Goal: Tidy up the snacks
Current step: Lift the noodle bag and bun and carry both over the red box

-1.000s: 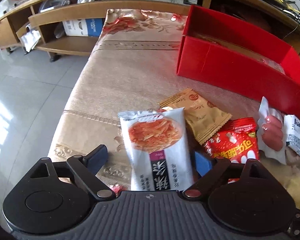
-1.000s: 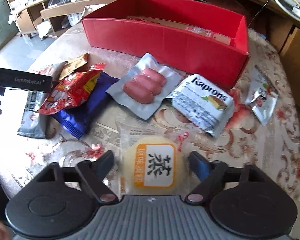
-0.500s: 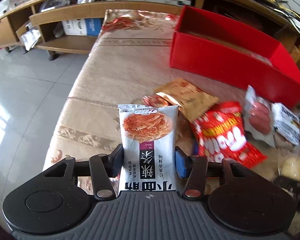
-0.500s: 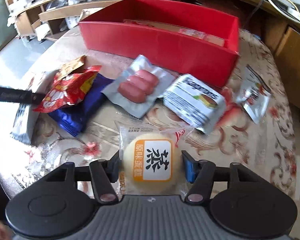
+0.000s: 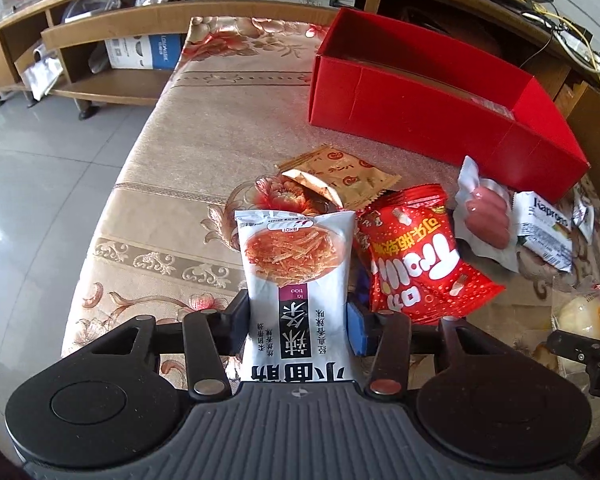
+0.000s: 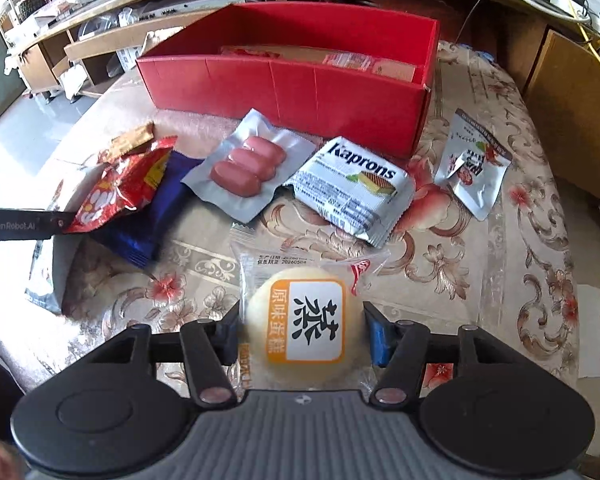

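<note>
Left gripper (image 5: 298, 322) fingers have just closed and now clamp the white spicy-strip packet (image 5: 296, 280) by its sides. Right gripper (image 6: 302, 330) fingers have likewise just closed, clamped on the wrapped steamed cake (image 6: 306, 326).

Red box (image 6: 300, 92), the likely destination, sits at the far side of the desk (image 5: 220, 120), well apart from both held snacks. Between them lie the red Trolli bag (image 5: 416, 260), sausage pack (image 6: 246, 166), Kaprons wafer (image 6: 352, 190), gold sachet (image 5: 340, 176) and blue packet (image 6: 140, 224).

Risks:
- the soft cake may squash or slide inside its slack wrapper
- the slick packet, held low, may swing or slip
- both hands heading for one box may collide

Hard to tell: whether either snack has lifted off the desk; the box contents are mostly hidden; the blue packet is mostly covered.
</note>
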Motion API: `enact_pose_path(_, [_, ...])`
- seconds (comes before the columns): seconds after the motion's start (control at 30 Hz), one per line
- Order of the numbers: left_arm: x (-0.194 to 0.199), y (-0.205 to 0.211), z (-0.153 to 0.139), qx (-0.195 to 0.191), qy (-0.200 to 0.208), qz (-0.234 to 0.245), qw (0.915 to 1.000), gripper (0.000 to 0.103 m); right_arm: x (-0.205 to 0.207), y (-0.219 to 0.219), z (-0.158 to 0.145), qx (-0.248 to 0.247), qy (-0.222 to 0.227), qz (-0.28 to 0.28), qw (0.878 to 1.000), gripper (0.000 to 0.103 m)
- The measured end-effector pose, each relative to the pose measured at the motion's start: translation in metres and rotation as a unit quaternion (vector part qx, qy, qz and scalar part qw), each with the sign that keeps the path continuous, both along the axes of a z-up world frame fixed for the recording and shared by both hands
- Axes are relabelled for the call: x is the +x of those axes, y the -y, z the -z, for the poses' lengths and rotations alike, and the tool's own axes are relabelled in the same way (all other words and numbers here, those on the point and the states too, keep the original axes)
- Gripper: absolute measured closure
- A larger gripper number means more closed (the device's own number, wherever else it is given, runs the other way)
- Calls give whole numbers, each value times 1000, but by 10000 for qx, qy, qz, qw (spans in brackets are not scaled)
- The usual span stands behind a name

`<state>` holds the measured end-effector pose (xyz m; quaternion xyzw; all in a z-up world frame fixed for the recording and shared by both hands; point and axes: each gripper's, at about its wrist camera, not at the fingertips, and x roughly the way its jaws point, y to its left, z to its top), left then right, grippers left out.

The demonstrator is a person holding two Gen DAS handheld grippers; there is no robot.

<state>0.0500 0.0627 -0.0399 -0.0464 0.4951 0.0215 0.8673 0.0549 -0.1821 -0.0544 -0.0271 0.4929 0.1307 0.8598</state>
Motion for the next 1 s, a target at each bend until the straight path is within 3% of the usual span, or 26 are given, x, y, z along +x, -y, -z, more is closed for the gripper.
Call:
enact_pose_path(0.23, [-6, -1, -4, -120, -4, 6, 9999, 50, 1, -8, 3, -74, -58, -120, 9999, 40])
enact_pose_path(0.4, [-4, 1, 2, 59, -37, 28, 10000, 44, -1, -11, 0, -54, -23, -183, 9998, 40])
enact_pose_path(0.53, [-4, 8, 8, 387, -141, 91, 9991, 13, -3, -14, 0, -50, -43, -265, 9996, 40])
enact_pose_path(0.57, [-5, 9, 11, 500, -138, 88, 9986, 13, -4, -15, -1, -48, -39, -282, 9996, 40])
enact_pose_path(0.63, [-7, 6, 9, 484, -122, 27, 9987, 19, -5, -16, -1, -37, -39, -315, 9995, 40])
enact_pose_path(0.77, [-10, -1, 2, 443, -69, -165, 9989, 47, -7, -17, -3, -21, 18, -362, 9993, 40])
enact_pose_path(1.0, [-19, 5, -13, 133, 60, -105, 9998, 53, -11, -23, -13, -32, 192, -442, 9988, 40])
